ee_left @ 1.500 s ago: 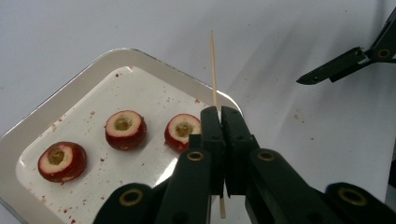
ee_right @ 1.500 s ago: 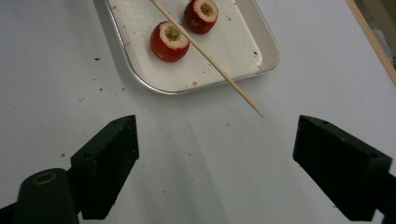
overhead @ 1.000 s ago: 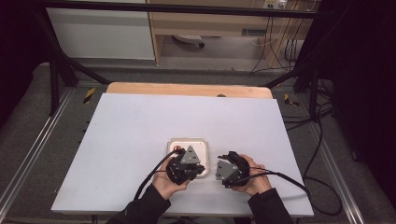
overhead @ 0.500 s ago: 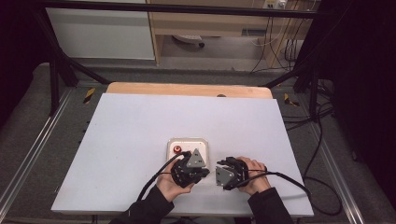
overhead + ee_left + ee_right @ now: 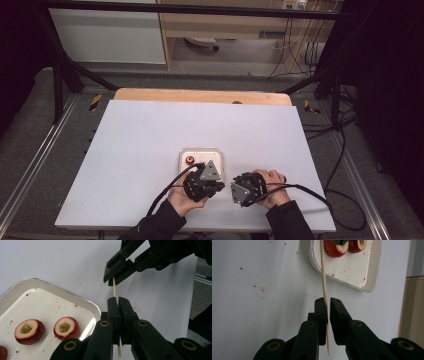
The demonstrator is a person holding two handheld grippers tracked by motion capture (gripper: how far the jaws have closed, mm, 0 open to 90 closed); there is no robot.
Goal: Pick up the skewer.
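1. Lying between the two claws above the white bench, just right of the tray: a thin wooden skewer, also seen running upward from the jaws in the right gripper view.
2. Clamping the skewer low on its length: left claw, jaws pressed together with barely a slit between them, the stick's end poking out beneath.
3. Pinching the same skewer farther along: right claw, jaws nearly together, a narrow gap showing beside the stick; appearing too in the left gripper view, gripping the stick's upper end.
4. Hovering side by side near the bench's front edge in the high view: left claw and right claw, each gripped in a hand.
5. Sitting just beyond the left claw: a white tray carrying cored red fruit slices, crumbs scattered around them.
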